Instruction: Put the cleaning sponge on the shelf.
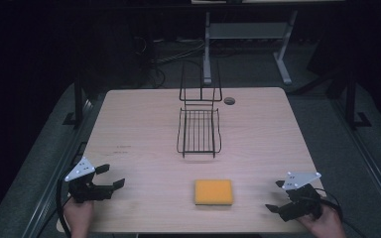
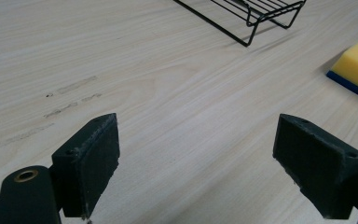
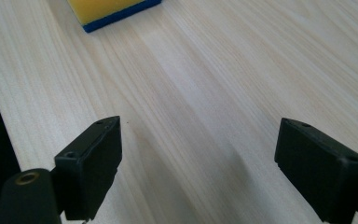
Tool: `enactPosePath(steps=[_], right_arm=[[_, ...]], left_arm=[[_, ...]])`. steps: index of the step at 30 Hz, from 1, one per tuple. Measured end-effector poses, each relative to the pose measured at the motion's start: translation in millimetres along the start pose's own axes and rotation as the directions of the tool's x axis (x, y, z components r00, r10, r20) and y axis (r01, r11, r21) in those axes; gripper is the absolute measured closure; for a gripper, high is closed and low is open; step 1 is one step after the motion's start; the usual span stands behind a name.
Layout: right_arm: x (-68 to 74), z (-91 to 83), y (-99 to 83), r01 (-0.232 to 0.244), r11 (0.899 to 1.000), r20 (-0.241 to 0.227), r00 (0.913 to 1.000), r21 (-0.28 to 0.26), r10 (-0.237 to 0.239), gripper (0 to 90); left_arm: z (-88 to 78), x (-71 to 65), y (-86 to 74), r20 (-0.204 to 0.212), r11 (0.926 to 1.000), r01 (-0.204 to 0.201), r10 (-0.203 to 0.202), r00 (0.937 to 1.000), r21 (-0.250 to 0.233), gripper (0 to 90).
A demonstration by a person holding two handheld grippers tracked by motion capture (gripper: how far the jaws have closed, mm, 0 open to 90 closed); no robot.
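Sponge (image 1: 214, 192) lies flat on the desk (image 1: 139, 134), near edge, between both tools — right tool (image 1: 279, 196) looks slightly nearer than left tool (image 1: 110, 176), both wide open, empty. Sponge's long axis runs left-right, yellow face up. Rack (image 1: 199, 131) sits straight beyond it, long axis front-back.
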State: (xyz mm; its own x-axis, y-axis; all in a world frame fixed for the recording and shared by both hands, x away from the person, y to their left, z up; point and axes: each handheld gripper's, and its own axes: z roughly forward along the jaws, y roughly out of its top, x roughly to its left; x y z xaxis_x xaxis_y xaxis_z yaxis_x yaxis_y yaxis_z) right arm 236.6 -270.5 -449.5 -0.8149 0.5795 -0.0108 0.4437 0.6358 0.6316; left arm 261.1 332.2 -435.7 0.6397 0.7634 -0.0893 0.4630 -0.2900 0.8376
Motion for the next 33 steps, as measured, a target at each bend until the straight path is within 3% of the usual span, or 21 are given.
enactPosePath(steps=[21, 33], right_arm=[[-0.4, 1.4, 13.5, 0.015, 1.0, -0.078, 0.9968, 0.003, -0.015, 14.5], [2.8, 9.9, 37.7, 0.07, 0.997, -0.132, 0.989, 0.027, -0.066, 14.5]], left_arm=[[-1.9, 1.7, -2.0, 0.001, 1.0, 0.001, -0.001, 1.0, 0.003, 14.1], [-0.5, 1.5, -1.0, 0.004, 1.0, -0.006, 0.006, 1.0, 0.003, 14.1]])
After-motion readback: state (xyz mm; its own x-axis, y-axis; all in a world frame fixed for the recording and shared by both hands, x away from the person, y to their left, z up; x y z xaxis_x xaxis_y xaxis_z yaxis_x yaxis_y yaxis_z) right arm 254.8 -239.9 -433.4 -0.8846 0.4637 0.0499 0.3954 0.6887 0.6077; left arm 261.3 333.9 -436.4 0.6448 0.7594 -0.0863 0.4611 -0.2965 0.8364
